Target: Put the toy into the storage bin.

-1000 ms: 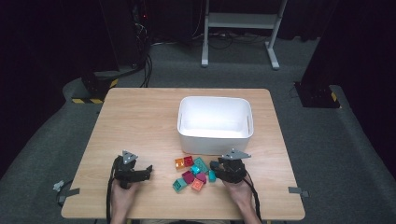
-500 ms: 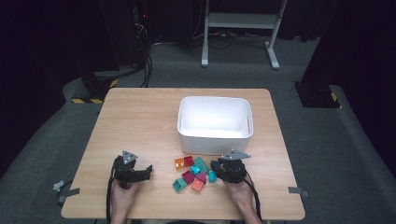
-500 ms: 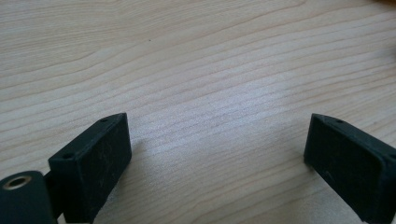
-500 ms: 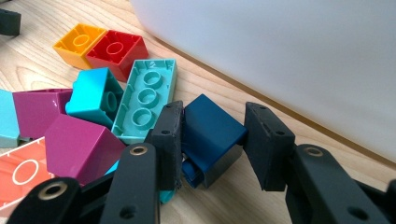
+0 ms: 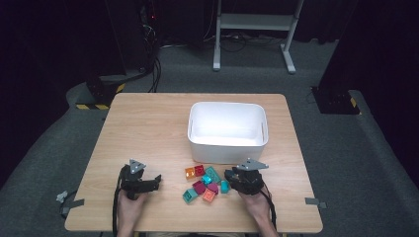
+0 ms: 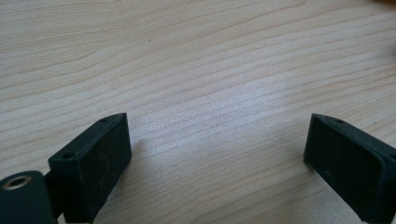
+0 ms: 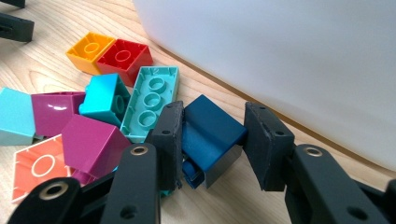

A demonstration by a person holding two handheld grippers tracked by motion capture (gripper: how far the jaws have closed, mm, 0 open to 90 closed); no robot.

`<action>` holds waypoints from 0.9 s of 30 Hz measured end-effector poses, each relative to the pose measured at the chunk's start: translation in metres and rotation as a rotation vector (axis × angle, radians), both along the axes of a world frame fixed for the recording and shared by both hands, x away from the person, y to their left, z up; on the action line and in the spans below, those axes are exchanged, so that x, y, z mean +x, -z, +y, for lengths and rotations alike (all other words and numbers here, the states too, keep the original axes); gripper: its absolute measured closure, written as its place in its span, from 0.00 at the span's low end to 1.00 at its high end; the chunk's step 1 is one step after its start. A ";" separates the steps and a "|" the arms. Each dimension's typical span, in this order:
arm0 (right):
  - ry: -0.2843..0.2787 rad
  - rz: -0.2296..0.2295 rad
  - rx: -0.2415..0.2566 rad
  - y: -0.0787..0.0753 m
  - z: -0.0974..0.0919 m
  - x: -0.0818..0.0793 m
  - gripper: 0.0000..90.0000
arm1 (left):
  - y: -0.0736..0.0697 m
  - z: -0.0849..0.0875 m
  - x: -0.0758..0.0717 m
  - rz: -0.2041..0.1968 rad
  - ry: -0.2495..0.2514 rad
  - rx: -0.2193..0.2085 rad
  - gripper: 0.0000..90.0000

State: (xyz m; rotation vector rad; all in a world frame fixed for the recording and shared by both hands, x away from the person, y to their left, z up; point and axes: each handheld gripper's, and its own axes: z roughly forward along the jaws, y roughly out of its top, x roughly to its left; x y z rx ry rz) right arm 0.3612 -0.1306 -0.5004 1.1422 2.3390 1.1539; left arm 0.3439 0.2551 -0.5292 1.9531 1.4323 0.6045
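My right gripper (image 7: 213, 110) is shut on a dark blue brick (image 7: 212, 135) that lies tilted on the table just in front of the white bin (image 7: 280, 56); its jaws have just been closing on it. In the high view that gripper (image 5: 229, 181) sits at the right edge of a cluster of bricks. My left gripper (image 5: 157, 181) rests on the table at the left, a short way from the cluster. In its own view, its jaws (image 6: 215, 140) stand wide open over bare wood.
Loose bricks lie left of the held one: orange (image 7: 90, 52), red (image 7: 123, 57), a long teal one (image 7: 152, 100), a small turquoise one (image 7: 103, 99), magenta ones (image 7: 93, 144) and a coral one (image 7: 39, 165). The white bin (image 5: 227, 145) stands just behind them on the wooden table (image 5: 148, 128).
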 end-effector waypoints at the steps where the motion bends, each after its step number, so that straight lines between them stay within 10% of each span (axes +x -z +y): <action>1: 0.000 0.000 0.000 0.000 0.000 0.000 0.66 | 0.000 0.000 0.000 0.000 0.000 0.000 0.08; 27: -0.049 -0.049 0.033 -0.046 -0.015 -0.018 0.67 | 0.000 0.000 0.000 0.000 0.000 0.000 0.08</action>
